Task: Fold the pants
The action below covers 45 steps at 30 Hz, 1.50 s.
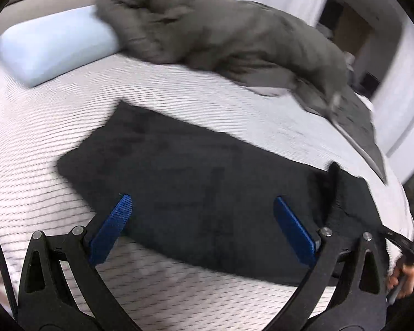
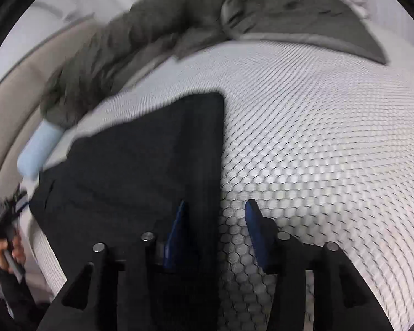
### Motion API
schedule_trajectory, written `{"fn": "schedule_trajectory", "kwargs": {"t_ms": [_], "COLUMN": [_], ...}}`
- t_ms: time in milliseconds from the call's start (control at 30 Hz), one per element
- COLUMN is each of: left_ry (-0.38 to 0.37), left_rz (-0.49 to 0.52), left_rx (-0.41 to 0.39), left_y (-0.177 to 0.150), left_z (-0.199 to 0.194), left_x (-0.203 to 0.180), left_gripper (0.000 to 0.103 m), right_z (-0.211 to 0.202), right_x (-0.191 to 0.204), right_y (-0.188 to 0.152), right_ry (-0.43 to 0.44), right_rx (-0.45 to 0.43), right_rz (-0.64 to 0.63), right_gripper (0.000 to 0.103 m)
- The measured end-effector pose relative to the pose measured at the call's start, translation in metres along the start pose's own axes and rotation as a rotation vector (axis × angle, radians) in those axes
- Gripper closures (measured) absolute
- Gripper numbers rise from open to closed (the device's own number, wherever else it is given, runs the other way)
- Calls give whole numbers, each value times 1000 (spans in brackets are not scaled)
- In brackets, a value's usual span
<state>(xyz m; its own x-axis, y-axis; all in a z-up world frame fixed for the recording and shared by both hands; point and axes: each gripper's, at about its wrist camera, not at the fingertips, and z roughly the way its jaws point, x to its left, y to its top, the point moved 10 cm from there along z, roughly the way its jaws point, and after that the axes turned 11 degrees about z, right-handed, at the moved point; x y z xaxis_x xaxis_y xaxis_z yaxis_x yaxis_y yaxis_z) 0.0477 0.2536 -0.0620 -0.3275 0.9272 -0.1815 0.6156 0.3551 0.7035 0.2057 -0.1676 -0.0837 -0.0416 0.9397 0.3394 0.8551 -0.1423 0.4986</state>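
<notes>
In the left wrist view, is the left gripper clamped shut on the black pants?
No: the left gripper has its blue fingers spread wide apart above the black pants, gripping nothing.

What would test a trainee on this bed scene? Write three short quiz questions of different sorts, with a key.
1. True or false: the left gripper is shut on the pants.
2. What lies against the pillow? A) grey duvet B) towel C) jacket
3. Fill in: the pants lie on the ____.

Key:
1. False; its blue fingers stand wide apart and hold nothing.
2. A
3. mattress; the right gripper, also open, straddles the pants' right edge.
</notes>
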Motion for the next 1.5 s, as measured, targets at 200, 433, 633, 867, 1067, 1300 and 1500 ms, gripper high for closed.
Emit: {"fn": "schedule_trajectory", "kwargs": {"t_ms": [200,433,633,867,1067,1300,1500], "left_ry": [-24,-99,-17,-73,-298,-650,-637], "left_rz": [-207,-304,-267,13,331,598,609], "left_rx": [66,99,60,-179,-250,30,-32], "left_y": [-21,-24,7,74,87,-22,-39], "left_z": [-2,31,58,-21,-85,-61,-66], "left_x": [65,82,73,-43,-237,-424,-385], "left_gripper": [5,30,99,100,100,52,20], "right_z": [-58,-54,-46,-45,-54,-70,-81], "right_x": [39,59,62,45,21,-23,-54], "right_y": [-4,-28,-30,-27,-16,-9,-9], "right_ry": [123,157,143,138,147,130,95], "right_rx": [-188,-137,-123,-114,-139,-165,-172], "right_rz": [-57,-84,-114,-75,11,129,160], "right_gripper": [31,31,31,31,31,31,31]}}
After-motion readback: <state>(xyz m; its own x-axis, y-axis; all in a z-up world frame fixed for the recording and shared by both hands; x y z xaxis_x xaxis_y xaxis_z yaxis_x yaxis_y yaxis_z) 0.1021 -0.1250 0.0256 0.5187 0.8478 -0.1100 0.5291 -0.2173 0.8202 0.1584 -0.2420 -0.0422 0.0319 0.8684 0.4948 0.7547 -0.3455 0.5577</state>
